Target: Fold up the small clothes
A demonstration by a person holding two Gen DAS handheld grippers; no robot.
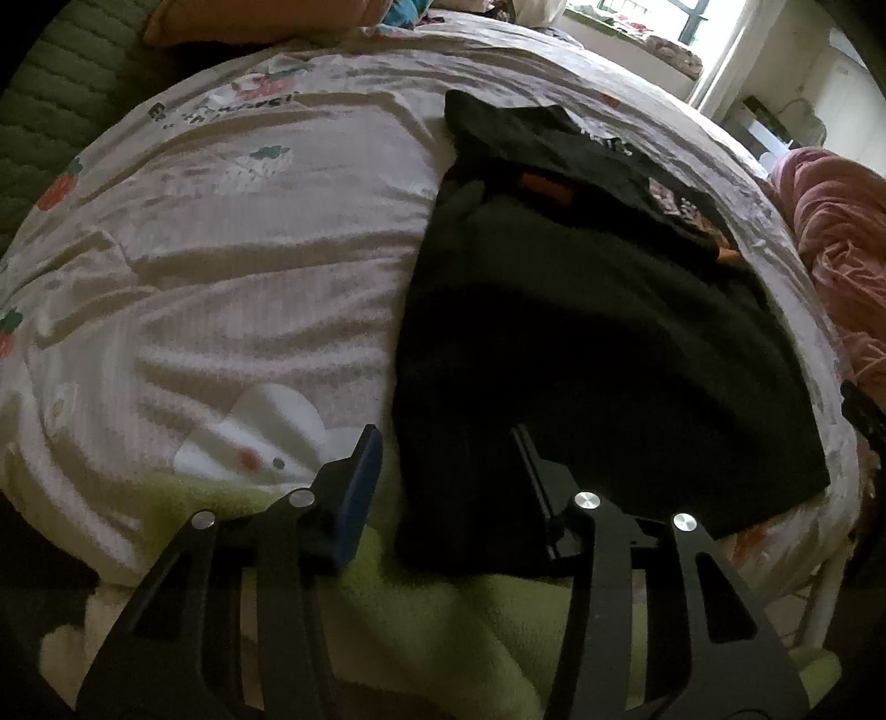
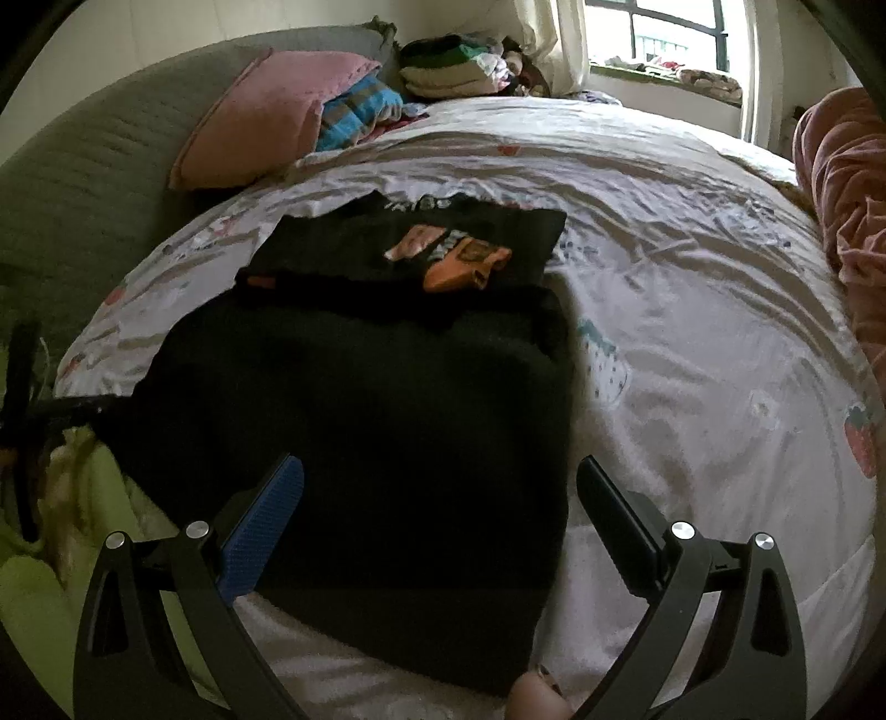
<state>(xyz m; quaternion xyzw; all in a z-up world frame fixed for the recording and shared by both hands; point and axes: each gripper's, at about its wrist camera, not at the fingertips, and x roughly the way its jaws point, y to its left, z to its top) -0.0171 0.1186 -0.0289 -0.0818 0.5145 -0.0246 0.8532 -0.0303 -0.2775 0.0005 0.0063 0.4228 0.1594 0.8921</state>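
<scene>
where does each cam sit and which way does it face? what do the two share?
Left wrist: on the left gripper, angled down at the near left corner of the black garment on the bedsheet; both fingers show.
Right wrist: on the right gripper, angled down at the garment's near right part; both fingers show.
Shared: garment, bedsheet, window.
</scene>
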